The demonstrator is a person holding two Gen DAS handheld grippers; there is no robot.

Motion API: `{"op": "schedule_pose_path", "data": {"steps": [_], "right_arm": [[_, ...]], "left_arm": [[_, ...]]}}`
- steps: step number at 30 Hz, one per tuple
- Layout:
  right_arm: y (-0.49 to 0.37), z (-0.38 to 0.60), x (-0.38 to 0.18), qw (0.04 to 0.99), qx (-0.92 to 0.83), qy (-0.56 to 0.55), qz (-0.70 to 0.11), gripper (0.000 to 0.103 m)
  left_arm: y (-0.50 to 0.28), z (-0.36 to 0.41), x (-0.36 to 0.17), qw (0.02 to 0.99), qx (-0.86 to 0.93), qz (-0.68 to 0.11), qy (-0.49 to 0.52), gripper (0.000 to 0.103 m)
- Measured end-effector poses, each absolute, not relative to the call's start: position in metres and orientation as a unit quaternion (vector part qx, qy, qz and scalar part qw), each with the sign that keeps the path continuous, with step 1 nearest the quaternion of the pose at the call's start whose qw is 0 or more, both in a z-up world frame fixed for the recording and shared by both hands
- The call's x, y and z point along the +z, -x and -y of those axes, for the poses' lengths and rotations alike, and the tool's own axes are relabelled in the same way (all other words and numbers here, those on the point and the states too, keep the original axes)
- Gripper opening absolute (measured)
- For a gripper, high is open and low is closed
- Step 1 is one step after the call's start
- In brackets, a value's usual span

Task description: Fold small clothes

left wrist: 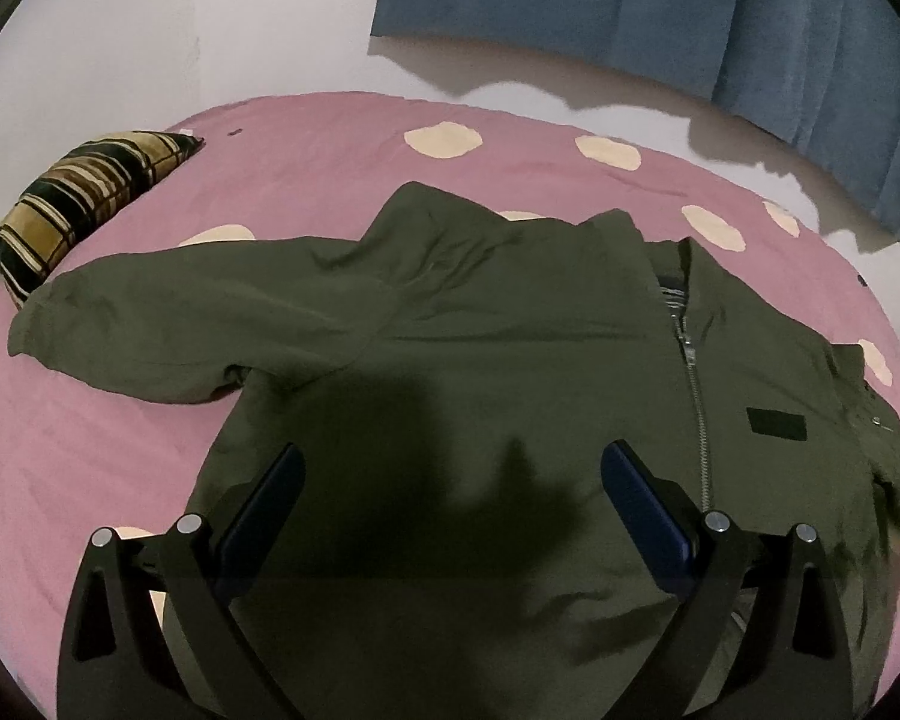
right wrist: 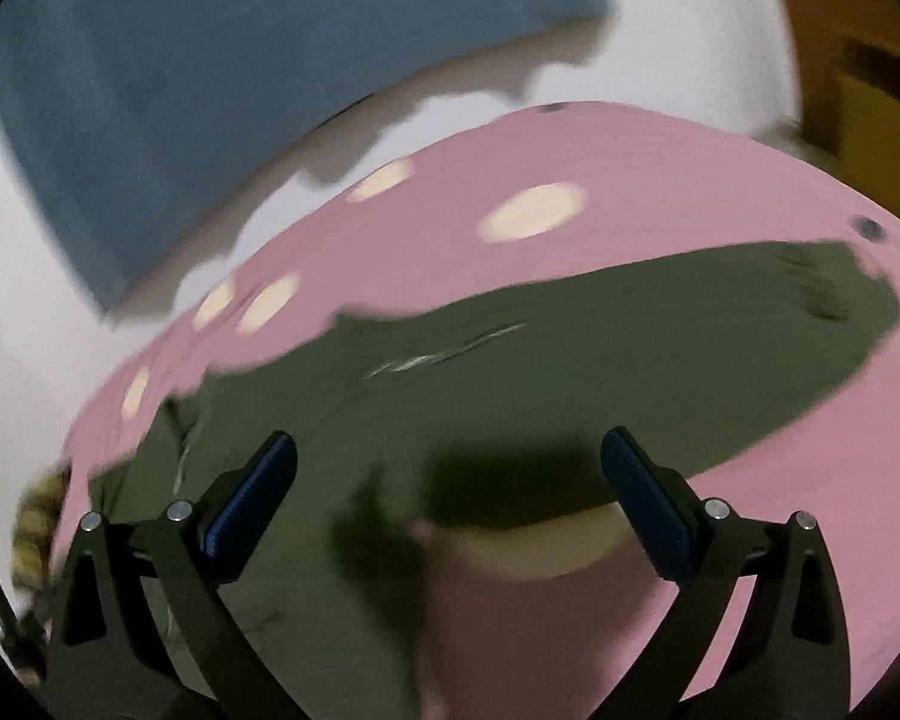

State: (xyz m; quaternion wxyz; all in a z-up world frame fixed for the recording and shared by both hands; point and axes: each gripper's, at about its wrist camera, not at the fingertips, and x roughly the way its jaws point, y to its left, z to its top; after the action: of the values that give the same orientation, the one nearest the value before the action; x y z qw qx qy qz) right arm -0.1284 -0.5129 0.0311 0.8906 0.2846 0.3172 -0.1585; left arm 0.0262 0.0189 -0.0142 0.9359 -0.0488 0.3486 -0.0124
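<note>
The right wrist view is smeared by motion throughout: the jacket (right wrist: 570,372) shows as a soft olive mass, its zip (right wrist: 444,351) only a pale streak, its folds unreadable. At the left edge a striped patch, perhaps the pillow (right wrist: 39,510), is too blurred to be sure of. The brown shapes (right wrist: 864,78) at upper right cannot be identified.

In the left wrist view the jacket's hem runs out of the bottom edge behind the gripper arms, and its right sleeve (left wrist: 894,468) is cut off by the lens rim. The dark chest patch (left wrist: 776,423) is too small to read. The curtain (left wrist: 660,6) is cropped at the top.
</note>
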Motion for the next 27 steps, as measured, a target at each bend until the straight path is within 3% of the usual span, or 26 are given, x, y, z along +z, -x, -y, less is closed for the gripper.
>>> {"op": "schedule_pose_path", "data": {"steps": [7, 10, 17, 19, 21, 22, 24, 27], "right_arm": [[0.206, 0.645, -0.006, 0.816, -0.258, -0.455, -0.246, 0.099], [0.224, 0.680, -0.029, 0.782, -0.284, -0.503, -0.234, 0.077], [0.219, 0.702, -0.048, 0.774, -0.286, -0.525, -0.210, 0.073], [0.212, 0.702, -0.047, 0.774, -0.293, -0.520, -0.210, 0.066], [0.205, 0.703, -0.043, 0.773, -0.304, -0.513, -0.214, 0.043], [0.204, 0.703, -0.044, 0.773, -0.304, -0.515, -0.214, 0.039], [0.205, 0.706, -0.045, 0.771, -0.288, -0.530, -0.202, 0.022], [0.219, 0.712, -0.042, 0.775, -0.269, -0.546, -0.172, 0.014]], "left_arm": [[-0.038, -0.023, -0.021, 0.930, -0.010, -0.365, 0.044, 0.098], [-0.044, -0.027, -0.026, 0.922, -0.009, -0.382, 0.060, 0.098], [-0.049, -0.031, -0.030, 0.912, -0.005, -0.403, 0.075, 0.098], [-0.050, -0.032, -0.030, 0.912, -0.006, -0.403, 0.074, 0.098], [-0.051, -0.033, -0.031, 0.909, -0.008, -0.410, 0.077, 0.098], [-0.051, -0.035, -0.032, 0.908, -0.008, -0.411, 0.079, 0.098], [-0.050, -0.037, -0.033, 0.906, -0.010, -0.415, 0.082, 0.098], [-0.048, -0.043, -0.032, 0.908, -0.009, -0.411, 0.084, 0.098]]}}
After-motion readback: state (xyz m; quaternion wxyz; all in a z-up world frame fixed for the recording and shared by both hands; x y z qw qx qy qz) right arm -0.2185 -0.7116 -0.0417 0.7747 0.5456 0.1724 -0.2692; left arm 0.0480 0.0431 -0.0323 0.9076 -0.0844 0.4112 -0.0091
